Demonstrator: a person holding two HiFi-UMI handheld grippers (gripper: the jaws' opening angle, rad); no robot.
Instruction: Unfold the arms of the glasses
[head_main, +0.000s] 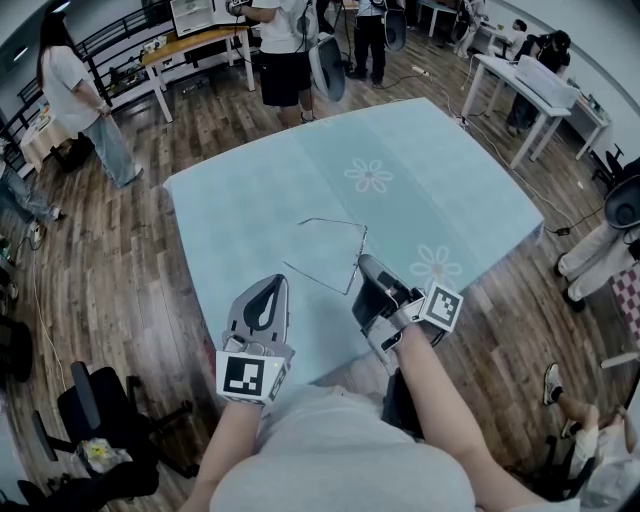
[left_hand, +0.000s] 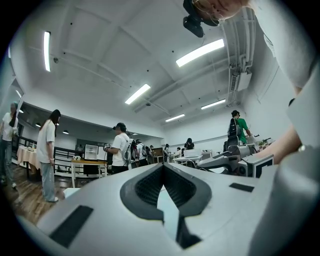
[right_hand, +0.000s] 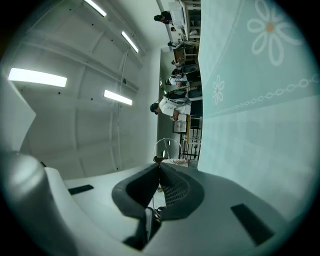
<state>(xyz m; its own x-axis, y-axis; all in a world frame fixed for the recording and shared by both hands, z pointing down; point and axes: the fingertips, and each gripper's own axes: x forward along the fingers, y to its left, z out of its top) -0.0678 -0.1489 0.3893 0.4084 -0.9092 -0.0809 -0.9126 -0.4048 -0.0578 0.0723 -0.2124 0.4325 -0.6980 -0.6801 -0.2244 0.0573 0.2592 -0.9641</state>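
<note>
Over the teal table (head_main: 250, 200), the head view looks steeply down on both tools. The glasses (head_main: 330, 252) show as a thin wire outline near the middle of the cloth, between two pale flower prints (head_main: 369, 176). The right gripper (head_main: 366, 262) reaches in from the lower right and its tips meet the wire at the outline's right side. The left gripper (head_main: 276, 284) sits lower and to the left, just short of the glasses and not touching them. This view does not settle whether the frame lies flat on the cloth or is partly lifted. Each tool carries a marker cube (head_main: 248, 375) at its rear. People (head_main: 283, 45) stand on the wooden floor beyond the far edge.

Along the left gripper (left_hand: 163, 165), its own view shows the two jaws pressed together at the tips with nothing caught between them. A sliver of teal table (left_hand: 167, 205) shows through the gap lower down. The right gripper (left_hand: 225, 161) appears to the right, and people (left_hand: 120, 150) stand under long ceiling lights (left_hand: 199, 52).

Turned on its side, the right gripper (right_hand: 159, 165) sees the table (right_hand: 260, 150) as an upright wall on the right. Its jaws are closed, pinching a thin part of the glasses (right_hand: 167, 148). One clear lens stands out just past the tips.
</note>
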